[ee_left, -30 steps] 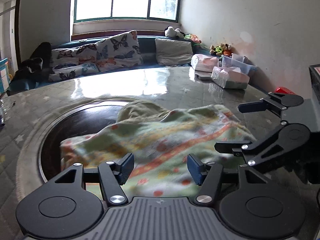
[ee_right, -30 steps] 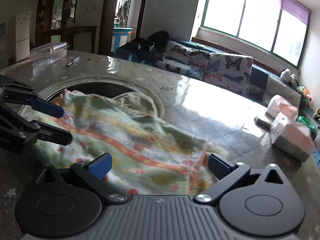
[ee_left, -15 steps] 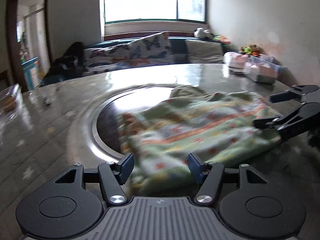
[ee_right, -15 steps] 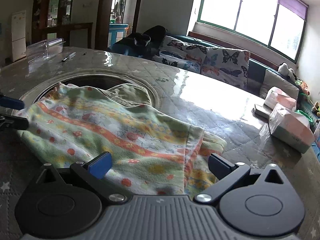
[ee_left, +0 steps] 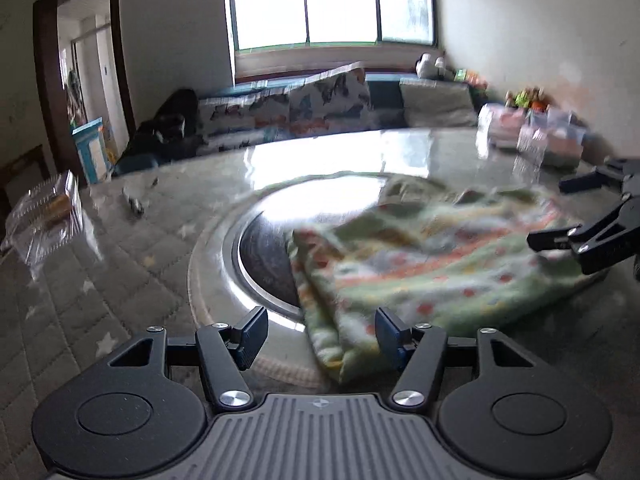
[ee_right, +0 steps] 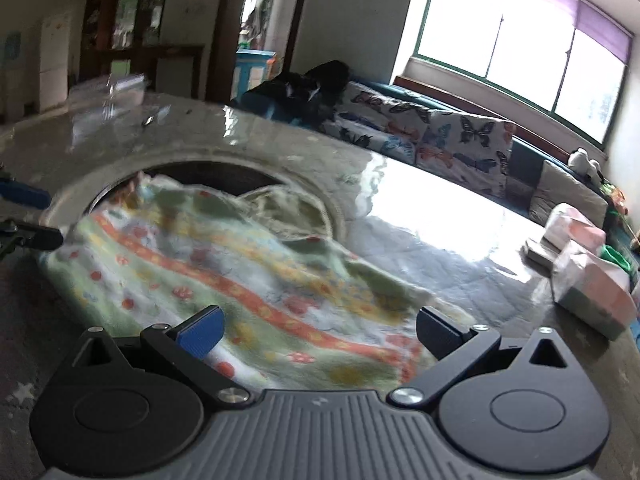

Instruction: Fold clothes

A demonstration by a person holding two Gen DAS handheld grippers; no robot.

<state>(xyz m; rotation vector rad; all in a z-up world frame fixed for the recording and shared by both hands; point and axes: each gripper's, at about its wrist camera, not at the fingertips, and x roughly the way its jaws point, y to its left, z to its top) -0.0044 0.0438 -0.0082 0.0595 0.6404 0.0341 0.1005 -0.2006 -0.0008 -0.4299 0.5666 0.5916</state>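
Note:
A green garment with orange stripes and a flower print (ee_left: 432, 264) lies folded over on the round table, partly over the dark turntable (ee_left: 264, 256). It also shows in the right wrist view (ee_right: 240, 280). My left gripper (ee_left: 320, 334) is open and empty at the garment's near left corner. My right gripper (ee_right: 318, 330) is open and empty over the garment's near edge. It also appears at the right of the left wrist view (ee_left: 560, 216).
Tissue packs (ee_right: 592, 288) sit at the table's far right. A clear plastic box (ee_left: 44, 216) and a small object (ee_left: 134, 204) lie at the left. A sofa with butterfly cushions (ee_right: 440, 136) stands behind the table.
My left gripper has swung left and back, off the garment to its left corner. My right gripper has drawn back a little. Both stayed open.

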